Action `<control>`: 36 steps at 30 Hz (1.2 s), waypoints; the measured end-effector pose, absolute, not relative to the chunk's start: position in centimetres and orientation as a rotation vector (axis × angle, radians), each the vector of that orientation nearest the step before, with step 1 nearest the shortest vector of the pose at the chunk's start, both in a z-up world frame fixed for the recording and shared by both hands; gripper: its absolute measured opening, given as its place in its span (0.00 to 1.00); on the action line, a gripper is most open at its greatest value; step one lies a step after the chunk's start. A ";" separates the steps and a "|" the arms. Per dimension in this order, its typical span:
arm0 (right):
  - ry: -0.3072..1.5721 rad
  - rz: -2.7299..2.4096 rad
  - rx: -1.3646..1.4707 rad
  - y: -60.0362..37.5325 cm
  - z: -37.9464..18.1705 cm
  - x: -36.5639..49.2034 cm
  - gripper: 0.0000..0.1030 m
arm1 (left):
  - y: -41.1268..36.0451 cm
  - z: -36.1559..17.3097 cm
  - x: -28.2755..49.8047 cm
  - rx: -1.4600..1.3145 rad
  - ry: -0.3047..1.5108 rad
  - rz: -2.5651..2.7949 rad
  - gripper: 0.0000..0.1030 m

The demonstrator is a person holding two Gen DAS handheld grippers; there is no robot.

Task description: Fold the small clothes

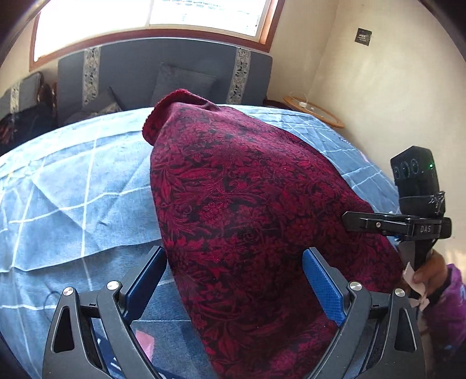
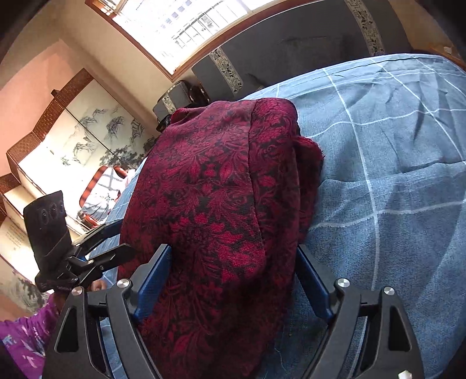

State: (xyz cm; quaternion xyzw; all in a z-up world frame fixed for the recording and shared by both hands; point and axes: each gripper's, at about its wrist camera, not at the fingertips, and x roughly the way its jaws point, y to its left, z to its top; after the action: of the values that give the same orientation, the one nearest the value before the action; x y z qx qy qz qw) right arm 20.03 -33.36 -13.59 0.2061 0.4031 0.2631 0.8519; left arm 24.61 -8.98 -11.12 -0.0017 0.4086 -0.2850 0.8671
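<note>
**Mia:** The left claw has its two blue fingers spread wide. The red cloth runs right through the gap between them. I can't see the fingers squeezing it.

**Ben:** The right claw is the same. Its blue fingers are wide apart, and the red cloth fills the space between them and drapes toward the camera.

**Mia:** Where is there room to move?

**Ben:** To the left of the left claw there is lots of bare blue bed cover with white lines on it. To the right of the right claw there is a big stretch of the same cover, a bit wrinkly.

**Mia:** Ahead of the left claw, past the bed edge, is a grey headboard with pillows, under a bright window. A wall is close on the right side.

**Ben:** And the other claw pokes in at the right of the left claw, touching the cloth's edge.

**Mia:** What does the cloth look like?

**Ben:** Dark red with black leaves and flowers all over. It lies on the bed in front of both claws. It looks folded over, with a long fold edge down the middle in the right claw's view. The far end has a curled, fuzzy red edge.
</note>
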 end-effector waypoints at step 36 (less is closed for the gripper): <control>0.704 0.665 0.393 -24.4 -6.0 15.4 0.45 | -4.4 -3.7 19.4 -0.019 0.841 -0.705 0.57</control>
State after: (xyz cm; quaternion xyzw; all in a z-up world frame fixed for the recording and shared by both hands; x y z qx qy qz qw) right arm 15.44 -24.41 -5.97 0.1877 0.3364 0.3177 0.8664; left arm 19.41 -4.44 -3.72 -0.0091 0.3997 -0.3350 0.8532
